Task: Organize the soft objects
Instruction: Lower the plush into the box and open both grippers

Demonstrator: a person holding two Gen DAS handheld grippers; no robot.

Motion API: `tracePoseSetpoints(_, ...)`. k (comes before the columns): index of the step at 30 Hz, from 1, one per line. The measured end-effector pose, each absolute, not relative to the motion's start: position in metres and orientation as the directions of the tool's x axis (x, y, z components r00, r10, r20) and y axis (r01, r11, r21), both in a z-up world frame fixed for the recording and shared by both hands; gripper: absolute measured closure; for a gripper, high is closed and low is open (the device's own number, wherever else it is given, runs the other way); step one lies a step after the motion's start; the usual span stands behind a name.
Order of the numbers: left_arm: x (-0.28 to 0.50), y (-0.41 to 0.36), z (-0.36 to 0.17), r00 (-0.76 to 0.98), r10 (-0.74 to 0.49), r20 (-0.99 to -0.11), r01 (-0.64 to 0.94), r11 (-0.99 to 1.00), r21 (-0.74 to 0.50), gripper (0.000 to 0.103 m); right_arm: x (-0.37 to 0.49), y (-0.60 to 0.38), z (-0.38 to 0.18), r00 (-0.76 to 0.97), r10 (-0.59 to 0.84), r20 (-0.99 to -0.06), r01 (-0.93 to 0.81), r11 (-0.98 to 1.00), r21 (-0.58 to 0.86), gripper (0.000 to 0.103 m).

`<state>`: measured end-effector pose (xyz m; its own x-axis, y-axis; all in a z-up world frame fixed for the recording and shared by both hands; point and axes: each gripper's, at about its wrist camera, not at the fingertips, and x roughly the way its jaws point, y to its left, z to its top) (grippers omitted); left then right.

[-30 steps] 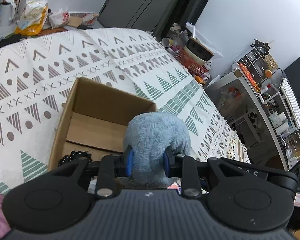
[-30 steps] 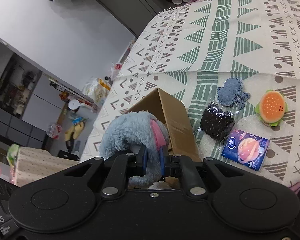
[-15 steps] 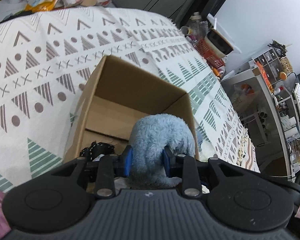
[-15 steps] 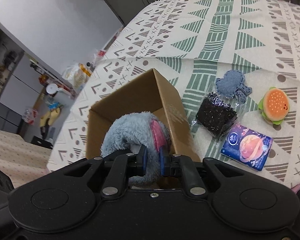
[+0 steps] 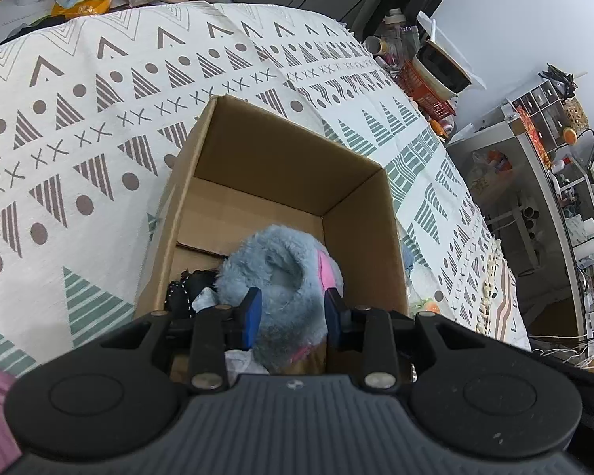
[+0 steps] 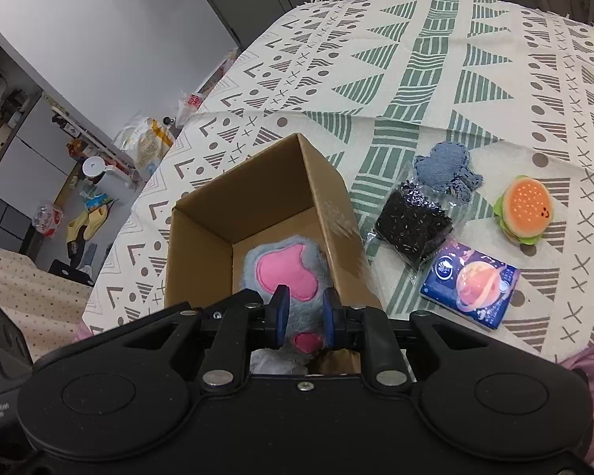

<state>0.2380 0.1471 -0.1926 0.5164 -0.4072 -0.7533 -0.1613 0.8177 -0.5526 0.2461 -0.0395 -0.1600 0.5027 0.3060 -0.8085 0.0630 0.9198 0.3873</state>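
Plush toy (image 5: 281, 273), grey-blue and fuzzy with pink patches, sits low inside the open cardboard box (image 5: 273, 158), near its right wall. The left gripper (image 5: 292, 314) has its blue pads pressed into the fur on either side, holding the toy. The right gripper (image 6: 301, 314) pinches another part of the same toy (image 6: 285, 273) between narrow-set fingers, just below a big pink paw patch. A black beaded item (image 5: 188, 287) lies in the box left of the toy. The box stands on a patterned cloth (image 6: 435, 79). Beside the box on the cloth lie a black sprinkled packet (image 6: 414, 223), a blue knitted piece (image 6: 447, 168), a burger plush (image 6: 524, 208) and a blue planet-print pack (image 6: 471, 283).
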Motion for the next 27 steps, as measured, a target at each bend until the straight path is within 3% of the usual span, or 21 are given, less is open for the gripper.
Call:
tracePoseSetpoints(2,0.237,0.147,-0.19,0.523,-0.392,-0.757,-0.163,0.826,-0.54,0.069,0.243,-0.042,-0.157,0.506,0.309,-0.805,0.059,0.919,0.39,0.083)
tracePoseSetpoints(5,0.235,0.147,-0.185,0.535,-0.366,-0.761,-0.166,0.838,-0.52,0.059,0.238,-0.05,-0.15,0.514,0.318,-0.797,0.059,0.913,0.403,0.081)
tracePoseSetpoints(8,0.233,0.144,-0.177,0.553,-0.332,-0.764,-0.158,0.859,-0.487,0.053,0.234,-0.059,-0.143,0.531,0.303,-0.791,0.066,0.916,0.395,0.071)
tracePoseSetpoints(12,0.231,0.137,-0.162,0.579,-0.313,-0.753,-0.126,0.878,-0.461,0.046,0.231,-0.077,-0.135,0.544,0.294,-0.786,0.075,0.916,0.394,0.067)
tracePoseSetpoints(16,0.226,0.125,-0.146,0.617,-0.28,-0.736,-0.092,0.903,-0.421,0.036,0.23,-0.101,-0.126,0.571,0.257,-0.779,0.104,0.919,0.379,0.051)
tracePoseSetpoints(18,0.225,0.116,-0.139,0.631,-0.268,-0.727,-0.067,0.916,-0.396,0.032,0.231,-0.114,-0.121,0.583,0.247,-0.774,0.12,0.916,0.382,0.049)
tracePoseSetpoints(27,0.224,0.078,-0.125,0.615,-0.297,-0.731,-0.002,0.926,-0.378,0.032,0.235,-0.165,-0.118,0.598,0.233,-0.767,0.166,0.9,0.403,0.043)
